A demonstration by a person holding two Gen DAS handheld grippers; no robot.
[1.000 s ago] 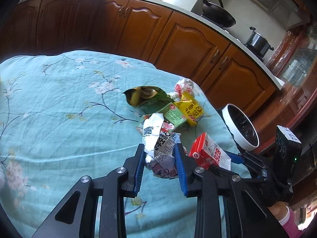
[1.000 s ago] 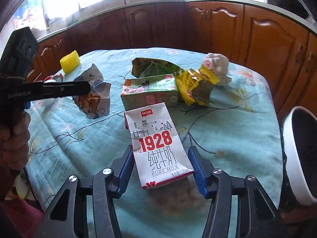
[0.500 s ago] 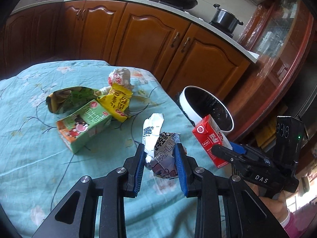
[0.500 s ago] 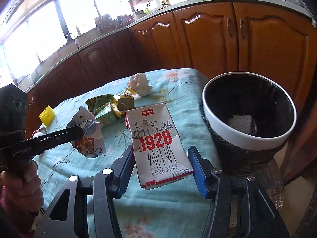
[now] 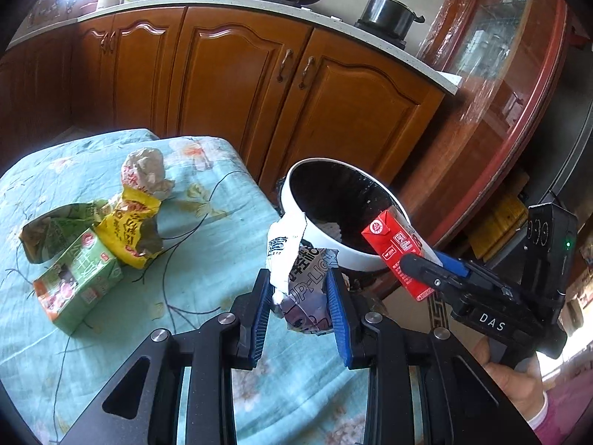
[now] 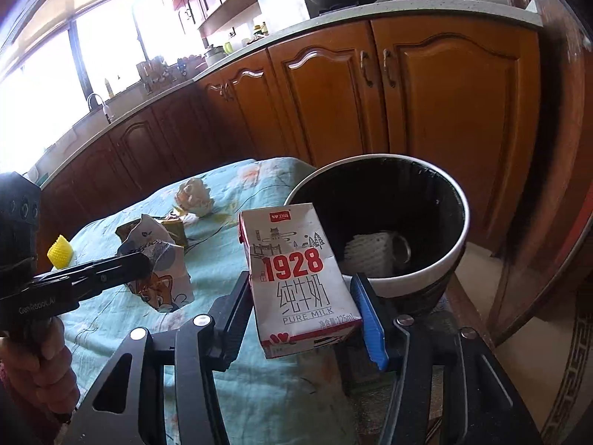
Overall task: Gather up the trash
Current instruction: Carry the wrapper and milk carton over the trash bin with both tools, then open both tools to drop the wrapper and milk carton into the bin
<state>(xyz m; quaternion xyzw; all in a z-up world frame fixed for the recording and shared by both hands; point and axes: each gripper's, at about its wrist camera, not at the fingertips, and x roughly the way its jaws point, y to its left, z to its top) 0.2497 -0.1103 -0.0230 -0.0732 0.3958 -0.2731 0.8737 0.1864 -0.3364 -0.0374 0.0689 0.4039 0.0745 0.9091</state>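
Teal floral cloth over the worktop (image 5: 207, 230), brown wooden cabinets (image 5: 229, 85) far behind. Off the worktop's right edge, a white-rimmed black bin (image 5: 348, 256), something pale and netted lying at its bottom. Left on the cloth, well apart from the bin: green carton (image 5: 79, 283), yellow snack bag (image 5: 129, 230) touching it, dark green wrapper (image 5: 48, 226) behind, crumpled paper ball (image 5: 144, 172) farther off. Near the bin's rim, right gripper (image 6: 304, 315), fingers (image 6: 367, 319) clamped on a red-and-white milk carton (image 6: 296, 278), held upright beside the bin. Just left of it, left gripper (image 5: 298, 307), fingers (image 5: 339, 307) squeezed tight on a crumpled silver wrapper (image 5: 300, 278), its top overlapping the bin's near rim. Small yellow ridged thing (image 6: 59, 254) at the far left.
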